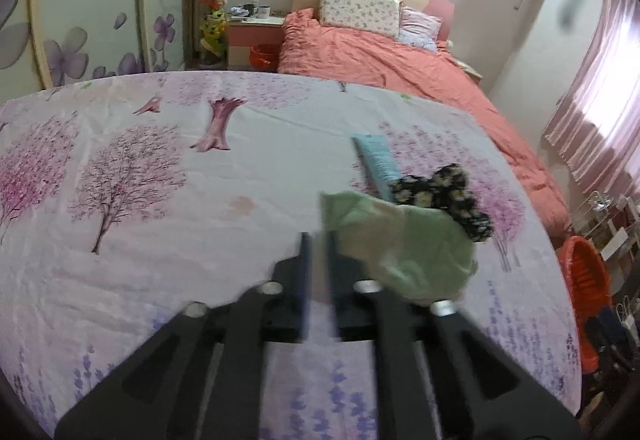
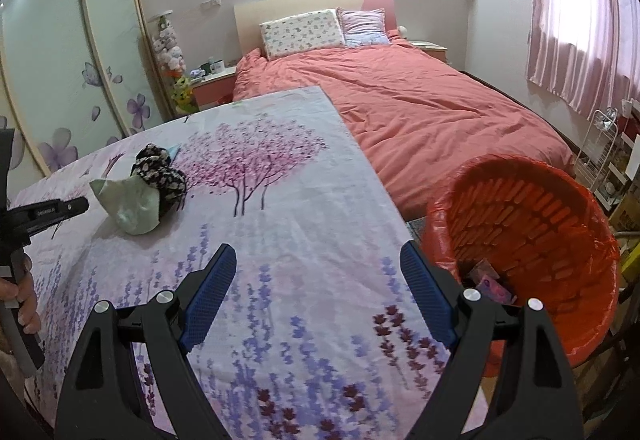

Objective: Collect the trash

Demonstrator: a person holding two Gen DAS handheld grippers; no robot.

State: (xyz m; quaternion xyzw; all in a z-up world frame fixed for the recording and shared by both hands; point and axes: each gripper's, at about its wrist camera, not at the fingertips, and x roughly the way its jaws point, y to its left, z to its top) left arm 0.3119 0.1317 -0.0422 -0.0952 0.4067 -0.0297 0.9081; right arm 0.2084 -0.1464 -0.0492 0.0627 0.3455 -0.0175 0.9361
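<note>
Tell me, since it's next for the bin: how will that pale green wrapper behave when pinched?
The pale green wrapper looks crumpled and thin, so probably floppy and light. It leans against the black floral item, which may shift when the wrapper is pulled. On soft cloth, it should hardly slide.

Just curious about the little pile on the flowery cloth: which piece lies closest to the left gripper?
The pale green crumpled piece, right by the left gripper; the black flowered bundle and blue packet lie beyond it.
</note>
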